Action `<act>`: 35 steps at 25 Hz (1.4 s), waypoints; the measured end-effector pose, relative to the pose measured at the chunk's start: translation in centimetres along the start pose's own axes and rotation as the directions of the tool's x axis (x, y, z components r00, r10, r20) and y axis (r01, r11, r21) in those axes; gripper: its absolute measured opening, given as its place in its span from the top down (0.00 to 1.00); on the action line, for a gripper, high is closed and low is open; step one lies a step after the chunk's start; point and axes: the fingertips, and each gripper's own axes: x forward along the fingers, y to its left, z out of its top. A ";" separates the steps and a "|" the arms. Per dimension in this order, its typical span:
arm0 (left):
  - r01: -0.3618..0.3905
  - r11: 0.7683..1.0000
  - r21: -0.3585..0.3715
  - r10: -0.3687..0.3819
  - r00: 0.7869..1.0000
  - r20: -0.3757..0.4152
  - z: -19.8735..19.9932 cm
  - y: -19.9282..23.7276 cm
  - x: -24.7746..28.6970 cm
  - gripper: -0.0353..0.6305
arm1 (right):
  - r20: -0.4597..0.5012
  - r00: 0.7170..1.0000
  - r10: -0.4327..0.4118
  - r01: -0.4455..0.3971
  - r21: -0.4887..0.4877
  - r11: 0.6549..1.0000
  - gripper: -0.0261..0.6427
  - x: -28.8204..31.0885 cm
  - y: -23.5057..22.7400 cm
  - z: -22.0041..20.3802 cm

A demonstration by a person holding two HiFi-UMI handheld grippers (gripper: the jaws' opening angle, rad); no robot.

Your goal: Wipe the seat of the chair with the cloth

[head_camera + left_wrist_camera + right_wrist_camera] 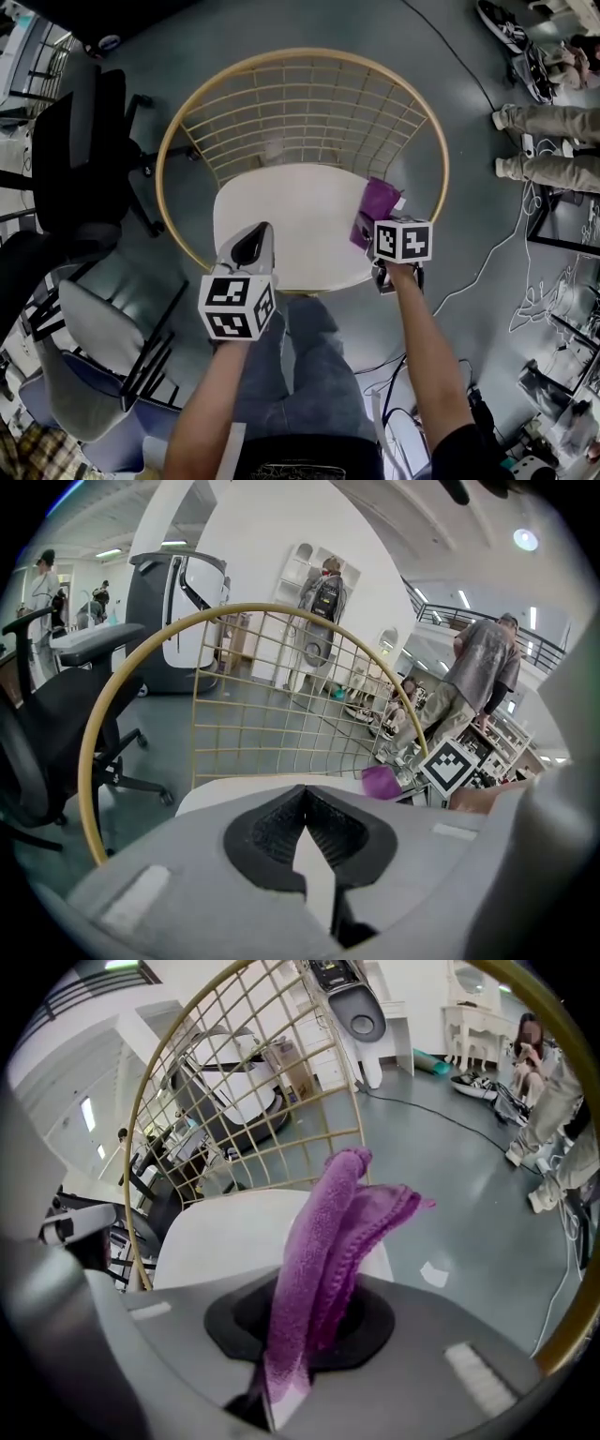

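The cloth [323,1241] is pinched in the right gripper [367,228] at three o'clock on the seat [281,211] (poised for wiping); the left gripper [251,247] is held closed, empty.

seat [300,225] ahead of left gripper [253,246] bare — free lane across to right gripper [367,228]. Wire backrest [309,112] blocks beyond, hoop [444,178] close right of right gripper. Office chair [80,159] off left.

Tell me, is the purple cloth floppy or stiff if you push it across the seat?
Probably floppy: the purple cloth folds and bends over beyond the right gripper. It looks fluffy, so it is likely light. Pushed over the white seat, it may bunch up.
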 end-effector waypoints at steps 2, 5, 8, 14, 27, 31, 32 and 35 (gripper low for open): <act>-0.003 1.000 -0.006 0.003 1.000 0.005 -0.1 0.6 -0.5 0.94 | 0.012 0.999 0.035 -0.035 -0.021 0.999 0.87 0.0 2.2 0.3; -0.010 1.000 -0.002 0.010 1.000 0.003 -0.5 1.5 -1.1 0.94 | 0.046 0.992 0.117 -0.113 -0.073 0.991 0.87 0.1 7.4 1.0; -0.026 1.000 -0.004 0.026 1.000 -0.004 -1.1 2.0 -1.6 0.94 | 0.060 0.977 0.204 -0.196 -0.111 0.974 0.87 0.4 12.3 1.0; -0.068 0.998 -0.015 0.068 0.998 -0.004 -1.9 6.3 -4.4 0.94 | 0.038 0.942 0.332 -0.325 -0.139 0.936 0.87 3.6 22.9 -0.2; -0.064 0.998 -0.004 0.064 0.998 -0.028 -4.6 11.4 -7.7 0.94 | -0.066 0.907 0.417 -0.422 -0.121 0.899 0.87 10.2 33.4 -6.6; -0.023 1.000 0.012 0.024 0.999 -0.033 -4.9 10.8 -7.3 0.94 | -0.041 0.911 0.411 -0.413 -0.088 0.907 0.87 10.1 32.7 -6.5; -0.014 1.000 0.017 0.015 0.999 -0.035 -4.9 10.4 -7.1 0.94 | -0.036 0.911 0.410 -0.412 -0.079 0.908 0.87 9.9 32.3 -6.4; 0.006 1.000 0.026 -0.004 0.999 -0.040 -4.6 9.6 -7.0 0.94 | -0.030 0.913 0.407 -0.408 -0.069 0.910 0.87 9.2 31.8 -6.5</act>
